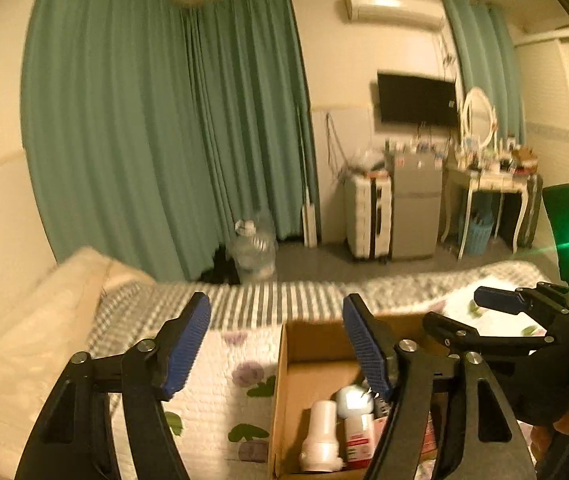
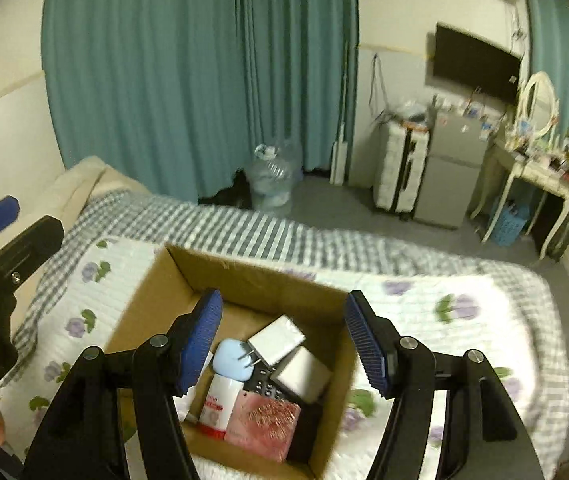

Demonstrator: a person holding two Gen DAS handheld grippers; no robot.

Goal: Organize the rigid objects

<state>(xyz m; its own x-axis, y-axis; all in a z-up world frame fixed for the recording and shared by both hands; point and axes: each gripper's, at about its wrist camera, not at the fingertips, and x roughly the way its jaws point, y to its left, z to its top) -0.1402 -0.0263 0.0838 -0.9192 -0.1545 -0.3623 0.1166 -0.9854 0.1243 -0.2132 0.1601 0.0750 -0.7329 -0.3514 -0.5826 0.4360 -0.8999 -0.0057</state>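
Both grippers hung above the box (image 2: 164,280) with fingers apart, holding nothing: left gripper (image 1: 276,344), right gripper (image 2: 282,340). The bottle's (image 2: 220,404) red label was unreadable.

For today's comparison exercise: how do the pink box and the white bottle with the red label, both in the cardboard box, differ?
The pink box is flat and rectangular; the white bottle is round and cylindrical. The pink box is pink all over with a fine pattern on top; the white bottle is plain white with a red label band. The pink box looks wider than the white bottle. Both lie side by side inside the cardboard box, held by neither gripper.
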